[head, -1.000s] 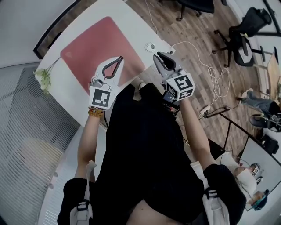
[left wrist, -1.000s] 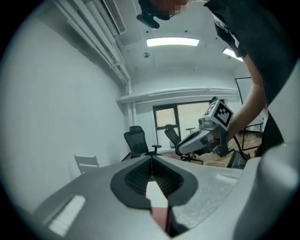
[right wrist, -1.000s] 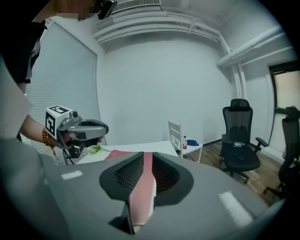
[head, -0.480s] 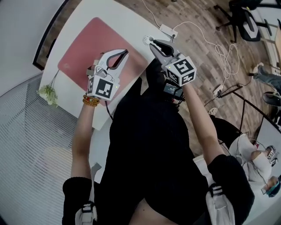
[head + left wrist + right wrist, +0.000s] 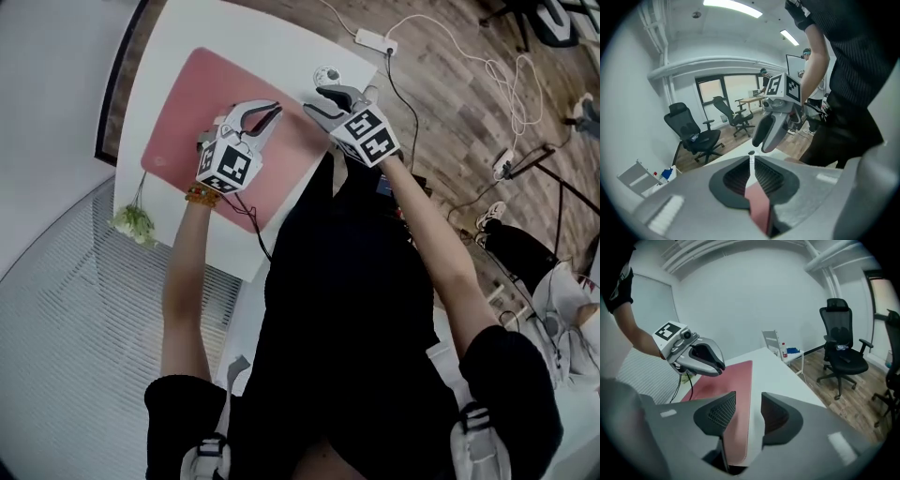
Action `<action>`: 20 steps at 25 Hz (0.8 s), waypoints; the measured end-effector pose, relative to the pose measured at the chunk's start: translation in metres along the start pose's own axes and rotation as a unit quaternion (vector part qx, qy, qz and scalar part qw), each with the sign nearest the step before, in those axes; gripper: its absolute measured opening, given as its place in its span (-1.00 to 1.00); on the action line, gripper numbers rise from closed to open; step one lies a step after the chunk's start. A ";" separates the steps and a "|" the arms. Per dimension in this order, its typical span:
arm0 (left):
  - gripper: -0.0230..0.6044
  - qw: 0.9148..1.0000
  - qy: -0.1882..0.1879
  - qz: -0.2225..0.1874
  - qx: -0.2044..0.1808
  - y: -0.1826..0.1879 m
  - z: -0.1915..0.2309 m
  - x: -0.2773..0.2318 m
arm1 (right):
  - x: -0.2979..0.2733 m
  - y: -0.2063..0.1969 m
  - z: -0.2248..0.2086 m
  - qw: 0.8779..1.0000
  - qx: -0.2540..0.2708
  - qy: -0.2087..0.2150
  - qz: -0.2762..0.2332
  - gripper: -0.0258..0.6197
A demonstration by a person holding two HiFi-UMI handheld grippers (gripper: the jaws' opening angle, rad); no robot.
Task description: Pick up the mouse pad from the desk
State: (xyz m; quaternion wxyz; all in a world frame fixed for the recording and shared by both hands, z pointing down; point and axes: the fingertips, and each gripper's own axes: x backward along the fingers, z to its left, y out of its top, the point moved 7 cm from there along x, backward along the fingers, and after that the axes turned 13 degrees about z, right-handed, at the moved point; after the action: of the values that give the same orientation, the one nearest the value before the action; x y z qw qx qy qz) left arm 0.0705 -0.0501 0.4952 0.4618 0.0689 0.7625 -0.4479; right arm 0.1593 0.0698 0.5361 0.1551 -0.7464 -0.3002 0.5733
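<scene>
The pink mouse pad point(image 5: 202, 112) lies flat on the white desk point(image 5: 272, 47). My left gripper point(image 5: 272, 111) hovers over the pad's right part with its jaws shut and nothing held. In the left gripper view only a strip of the pad point(image 5: 759, 208) shows through the thin slit between the jaws of that gripper point(image 5: 751, 161). My right gripper point(image 5: 314, 98) is open just beyond the pad's right edge, tips close to the left gripper's. Between the right gripper's point(image 5: 749, 399) jaws I see the pad's edge point(image 5: 726, 380) and bare desk.
A small round white object point(image 5: 325, 75) sits on the desk just beyond the right gripper. A power strip point(image 5: 375, 40) with white cables lies on the wooden floor. A green sprig point(image 5: 136, 223) lies at the desk's left corner. Black office chairs point(image 5: 841, 341) stand behind the desk.
Both grippers have moved forward over the desk; the left now hangs over the pad, the right beside its edge. The head view has swung, so the desk sits higher in the frame.
</scene>
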 end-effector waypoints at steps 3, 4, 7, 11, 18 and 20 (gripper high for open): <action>-0.79 0.999 -0.025 0.027 -0.019 -0.008 0.002 -0.021 | -0.021 -0.009 -0.001 0.999 -0.006 -0.018 0.030 -0.31; -0.78 0.999 -0.032 0.034 -0.025 -0.009 0.003 -0.027 | -0.028 -0.011 -0.001 0.999 -0.007 -0.023 0.039 -0.29; -0.74 0.996 -0.052 0.053 -0.052 -0.018 0.004 -0.041 | -0.048 -0.016 0.008 0.998 -0.004 -0.032 0.063 -0.26; -0.72 0.990 -0.074 0.063 -0.103 -0.023 0.006 -0.054 | -0.068 -0.025 0.012 0.995 -0.015 -0.044 0.088 -0.26; -0.71 0.984 -0.097 0.062 -0.138 -0.025 0.017 -0.065 | -0.082 -0.036 0.015 0.992 -0.016 -0.069 0.102 -0.37; -0.67 0.979 -0.111 0.072 -0.158 -0.026 0.020 -0.070 | -0.081 -0.034 0.015 0.992 -0.020 -0.067 0.103 -0.36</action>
State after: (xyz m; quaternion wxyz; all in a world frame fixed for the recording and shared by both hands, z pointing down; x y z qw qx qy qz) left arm 0.1093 -0.0587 0.5618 0.5797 -0.0001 0.7607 -0.2921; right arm 0.1225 0.0434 0.6132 0.0592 -0.7360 -0.2430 0.6290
